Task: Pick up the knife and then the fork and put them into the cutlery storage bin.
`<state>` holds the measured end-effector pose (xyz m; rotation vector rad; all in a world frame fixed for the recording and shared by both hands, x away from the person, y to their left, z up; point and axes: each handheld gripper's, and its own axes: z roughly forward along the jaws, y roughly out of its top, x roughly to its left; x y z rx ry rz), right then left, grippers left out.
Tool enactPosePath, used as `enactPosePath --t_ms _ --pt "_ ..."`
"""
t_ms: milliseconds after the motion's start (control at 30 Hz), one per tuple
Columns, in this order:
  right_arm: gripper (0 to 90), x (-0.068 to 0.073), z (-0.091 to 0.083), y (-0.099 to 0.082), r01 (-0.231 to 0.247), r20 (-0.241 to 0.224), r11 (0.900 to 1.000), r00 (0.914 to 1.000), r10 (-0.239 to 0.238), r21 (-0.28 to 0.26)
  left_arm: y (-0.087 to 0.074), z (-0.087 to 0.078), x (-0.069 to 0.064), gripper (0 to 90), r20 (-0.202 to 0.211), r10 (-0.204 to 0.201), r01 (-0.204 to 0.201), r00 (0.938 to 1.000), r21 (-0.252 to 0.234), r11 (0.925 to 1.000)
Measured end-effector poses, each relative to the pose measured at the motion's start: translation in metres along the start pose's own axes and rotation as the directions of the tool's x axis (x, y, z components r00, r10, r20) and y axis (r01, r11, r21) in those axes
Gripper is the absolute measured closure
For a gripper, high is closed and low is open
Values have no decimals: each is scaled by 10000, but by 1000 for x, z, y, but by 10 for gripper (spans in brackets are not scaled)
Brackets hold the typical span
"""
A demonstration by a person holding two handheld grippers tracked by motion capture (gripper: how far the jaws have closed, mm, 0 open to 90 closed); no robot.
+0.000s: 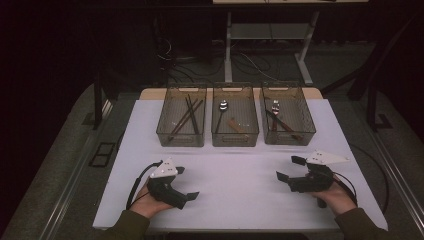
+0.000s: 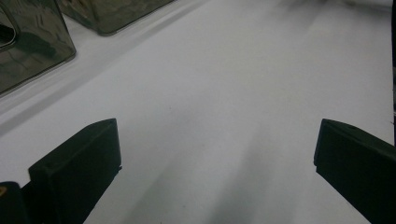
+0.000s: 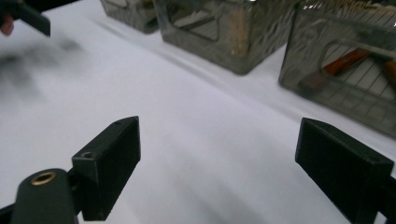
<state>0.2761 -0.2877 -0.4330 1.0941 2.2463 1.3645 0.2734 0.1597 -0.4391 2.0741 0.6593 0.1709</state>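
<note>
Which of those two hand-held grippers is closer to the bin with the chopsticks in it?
The left one. The left gripper sits just below the chopstick bin, the leftmost of the three, while the right gripper lies far across the table under the rightmost bin.

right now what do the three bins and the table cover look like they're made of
The three bins look like smoky translucent plastic with a glossy finish: the chopsticks and spoon inside show through the walls, which carry moulded handle cut-outs. The table cover looks like a matte white sheet, paper or thin plastic; it lies flat with no sheen, but the exact material is unclear.
</note>
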Motion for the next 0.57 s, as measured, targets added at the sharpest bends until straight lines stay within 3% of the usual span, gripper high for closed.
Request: enactPosePath --t_ms 233,333,567 --pt "140 5 -3 -14 -50 -214 9996 9998 55 278 0 0 0 0 21 18 -18 10000 33 10000" --pt "140 9 -2 -19 134 -359 9985 9993 -116 528 0 0 0 0 21 7 -7 10000 12 10000" --pt "140 8 -2 -21 225 -379 9978 9991 -202 619 1 1 1 0 16 75 -75 10000 69 9999"
